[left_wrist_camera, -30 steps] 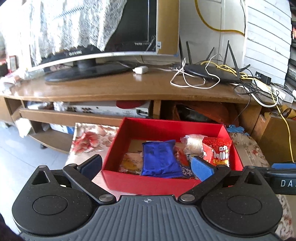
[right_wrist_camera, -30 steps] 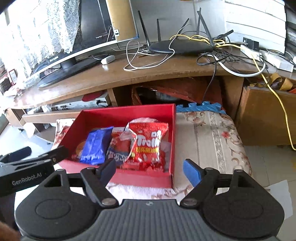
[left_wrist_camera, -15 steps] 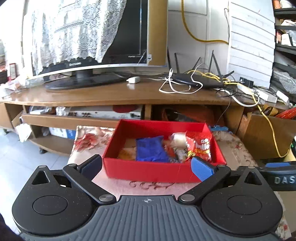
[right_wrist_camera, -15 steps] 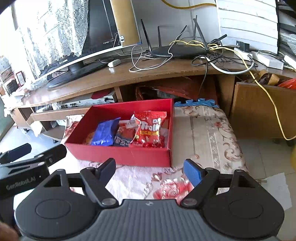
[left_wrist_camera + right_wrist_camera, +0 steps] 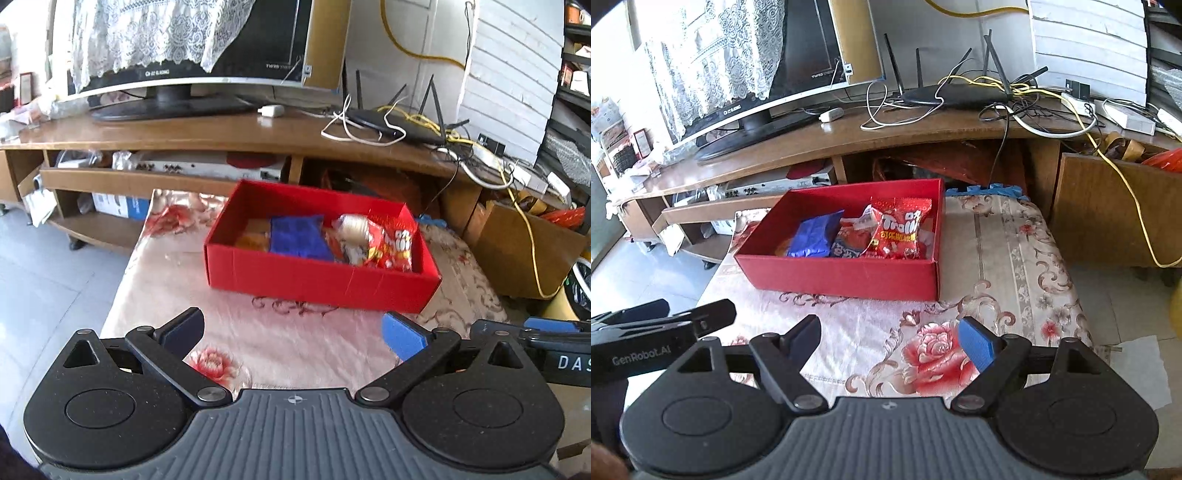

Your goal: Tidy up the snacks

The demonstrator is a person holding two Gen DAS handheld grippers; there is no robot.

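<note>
A red box (image 5: 321, 277) (image 5: 846, 275) sits on a floral cloth. Inside lie a blue snack packet (image 5: 299, 238) (image 5: 814, 238), a red snack bag (image 5: 395, 245) (image 5: 899, 232), a pale wrapped snack (image 5: 352, 230) and other packets. My left gripper (image 5: 293, 330) is open and empty, held back from the box over the cloth. My right gripper (image 5: 892, 334) is open and empty, also back from the box. The left gripper also shows at the left of the right wrist view (image 5: 661, 319).
The floral-cloth table (image 5: 258, 339) (image 5: 1004, 258) stands before a wooden TV stand (image 5: 221, 136) with a monitor (image 5: 177, 48), a router (image 5: 955, 98) and tangled cables. A wooden cabinet (image 5: 1108, 206) is at the right. Tiled floor (image 5: 48, 277) lies left.
Both grippers have pulled back and up from the red box, which now looks smaller and farther. Both stayed open and empty. The snacks in the box have not moved.
</note>
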